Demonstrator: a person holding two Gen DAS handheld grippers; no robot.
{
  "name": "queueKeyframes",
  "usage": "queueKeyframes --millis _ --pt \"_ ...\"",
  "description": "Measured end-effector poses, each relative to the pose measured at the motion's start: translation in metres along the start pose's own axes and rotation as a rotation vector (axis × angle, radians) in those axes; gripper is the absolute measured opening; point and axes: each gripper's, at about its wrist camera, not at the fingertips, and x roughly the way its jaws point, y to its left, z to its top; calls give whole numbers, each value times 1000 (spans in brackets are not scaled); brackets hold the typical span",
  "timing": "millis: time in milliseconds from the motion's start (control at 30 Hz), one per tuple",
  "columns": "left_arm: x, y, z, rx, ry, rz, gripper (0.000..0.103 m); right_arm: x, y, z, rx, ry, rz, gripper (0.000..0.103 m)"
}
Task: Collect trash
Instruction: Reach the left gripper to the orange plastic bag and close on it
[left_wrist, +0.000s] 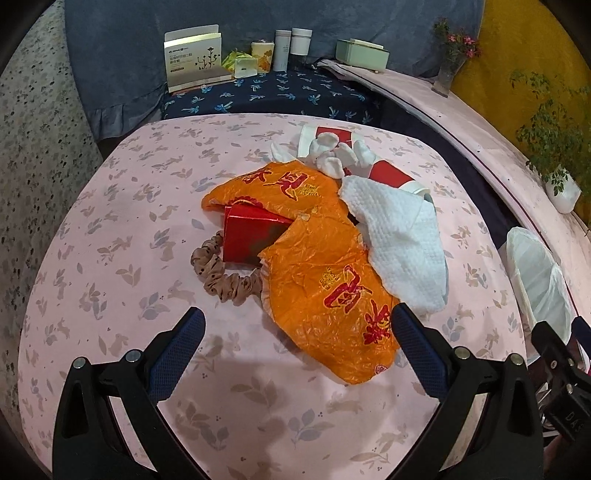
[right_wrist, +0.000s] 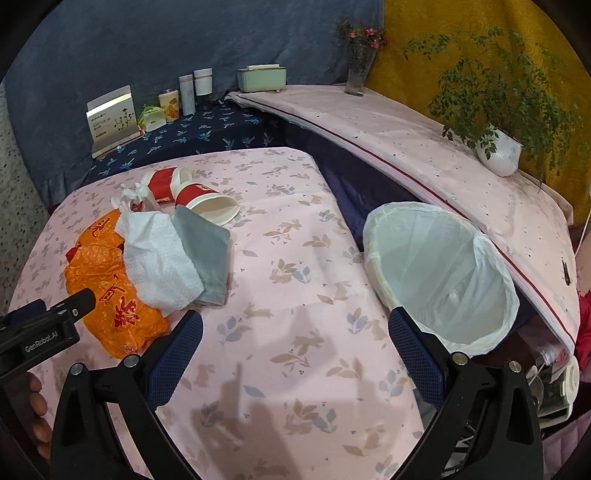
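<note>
A heap of trash lies on the pink table: an orange plastic bag over a red box, a white paper towel, crumpled white tissues and two red-and-white paper cups. My left gripper is open and empty just in front of the orange bag. My right gripper is open and empty over bare tablecloth, between the heap and a bin lined with a white bag at the table's right edge. The left gripper's body shows at the left of the right wrist view.
A brown scrunchie lies beside the red box. A grey cloth lies by the paper towel. A dark blue shelf behind holds a card box, tins and bottles. A potted plant and flower vase stand on the right ledge.
</note>
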Motion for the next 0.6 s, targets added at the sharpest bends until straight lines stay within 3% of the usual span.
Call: queueKeyframes --millis 67,167,367,433,500,600 --pt "7 -3 3 12 4 -5 95 5 10 3 -6 4 15 96" --pt "19 -5 6 17 34 -34 84 11 23 8 -18 8 39 96" --pt "31 -5 9 12 79 -91 44 23 48 14 -48 27 76 90" --pt "31 -2 9 11 85 -113 21 28 54 14 -50 41 96 85" --pt "29 1 9 11 87 -130 6 34 61 15 -54 57 115 81" --pt "22 7 9 9 71 -153 4 42 71 14 -57 78 146 72"
